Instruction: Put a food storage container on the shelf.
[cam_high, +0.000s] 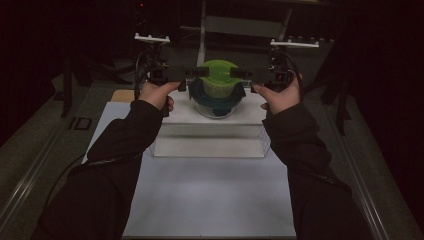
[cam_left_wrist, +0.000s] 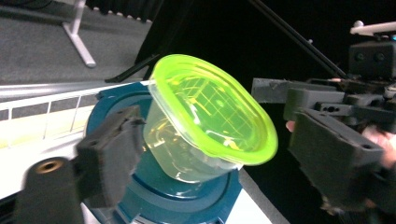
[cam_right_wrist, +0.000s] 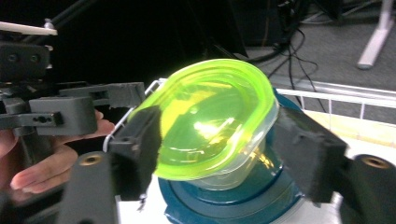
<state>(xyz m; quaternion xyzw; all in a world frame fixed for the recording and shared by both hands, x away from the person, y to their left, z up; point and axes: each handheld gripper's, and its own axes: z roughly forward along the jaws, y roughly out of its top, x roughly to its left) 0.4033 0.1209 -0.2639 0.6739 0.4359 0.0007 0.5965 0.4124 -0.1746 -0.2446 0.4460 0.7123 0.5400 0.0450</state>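
A small clear tub with a neon green lid (cam_high: 219, 75) (cam_left_wrist: 210, 107) (cam_right_wrist: 210, 116) stands on a larger container with a dark teal lid (cam_high: 200, 95) (cam_left_wrist: 177, 196) (cam_right_wrist: 233, 200). Both rest on a white raised platform (cam_high: 210, 135). My left gripper (cam_high: 202, 72) (cam_left_wrist: 219, 140) reaches in from the left. Its jaws are open and straddle the tub; one pad (cam_left_wrist: 116, 154) is close to the clear wall, the other stands apart. My right gripper (cam_high: 235, 73) (cam_right_wrist: 222, 135) comes in from the right, also open around the tub, with a gap at its far pad (cam_right_wrist: 303, 144).
A white sheet (cam_high: 210, 200) covers the table in front of the platform. A tan board (cam_high: 122, 95) lies at the platform's back left corner. A white wire rail (cam_left_wrist: 46, 102) (cam_right_wrist: 336, 88) runs behind the containers. A stand's post (cam_high: 202, 30) rises at the back, with dark surroundings.
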